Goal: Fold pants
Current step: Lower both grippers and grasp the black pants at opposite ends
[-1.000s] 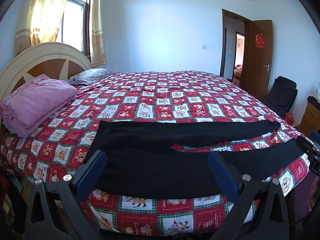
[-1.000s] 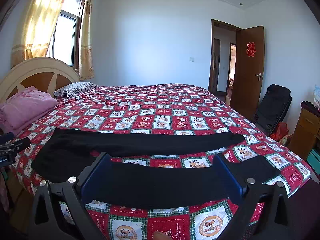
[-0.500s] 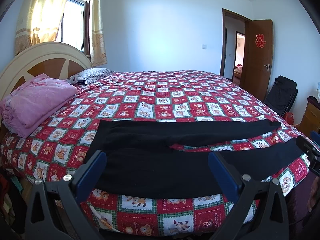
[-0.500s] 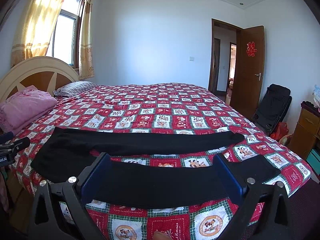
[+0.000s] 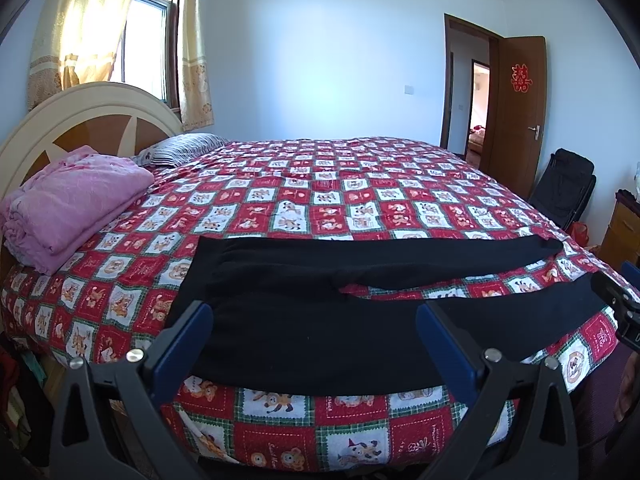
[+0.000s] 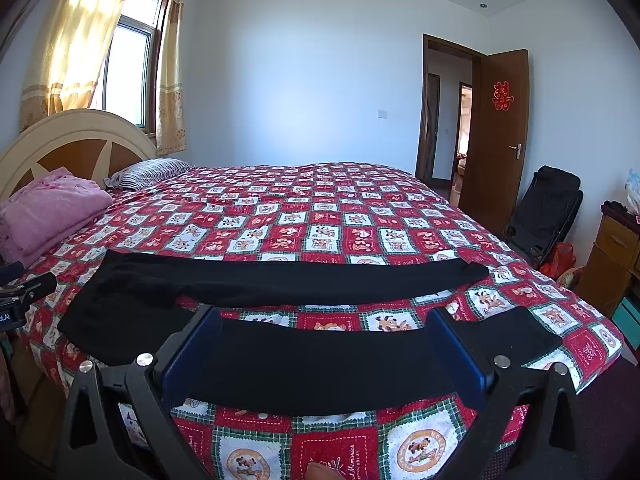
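With our left gripper (image 5: 314,336) and right gripper (image 6: 324,340) both spread wide and empty, we hover over the pants (image 5: 320,320) lying flat just ahead on the bed (image 5: 280,208), legs apart, likely next pinching the near leg to fold.

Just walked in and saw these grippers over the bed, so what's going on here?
A person holds a gripper in each hand to fold the black pants, which lie spread flat on the checked bedspread, legs apart. The left gripper faces the waist end and the right gripper the near leg. Both have their jaws open and hold nothing; no fold is made yet.
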The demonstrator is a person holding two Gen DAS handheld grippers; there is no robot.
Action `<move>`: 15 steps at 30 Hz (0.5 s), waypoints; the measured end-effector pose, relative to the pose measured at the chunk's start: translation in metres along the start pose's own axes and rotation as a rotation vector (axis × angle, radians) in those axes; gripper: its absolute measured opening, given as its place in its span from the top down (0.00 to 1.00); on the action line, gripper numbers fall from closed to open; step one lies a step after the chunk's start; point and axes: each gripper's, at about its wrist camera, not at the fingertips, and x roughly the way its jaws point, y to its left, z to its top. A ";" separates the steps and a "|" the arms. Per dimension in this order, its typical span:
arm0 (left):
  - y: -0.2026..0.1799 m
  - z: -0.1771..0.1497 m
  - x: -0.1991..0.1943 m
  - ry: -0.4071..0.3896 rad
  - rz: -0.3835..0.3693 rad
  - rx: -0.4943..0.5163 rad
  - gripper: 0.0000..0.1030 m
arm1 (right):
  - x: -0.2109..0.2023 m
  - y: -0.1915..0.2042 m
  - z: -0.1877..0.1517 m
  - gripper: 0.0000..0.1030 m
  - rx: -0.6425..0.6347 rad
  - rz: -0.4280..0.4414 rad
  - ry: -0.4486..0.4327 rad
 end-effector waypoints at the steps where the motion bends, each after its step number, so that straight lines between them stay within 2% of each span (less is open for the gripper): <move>1: 0.000 -0.001 0.003 0.004 0.000 -0.001 0.00 | 0.002 0.000 -0.001 0.01 0.001 0.001 0.003; 7: 0.001 -0.010 0.028 0.053 0.000 -0.002 0.00 | 0.024 0.001 -0.012 0.01 0.004 0.029 0.062; 10: 0.009 -0.012 0.051 0.071 0.009 0.029 0.00 | 0.039 0.000 -0.019 0.01 -0.015 0.054 0.090; 15: 0.063 0.004 0.116 0.096 0.134 0.063 0.00 | 0.073 -0.021 -0.031 0.01 0.002 0.051 0.133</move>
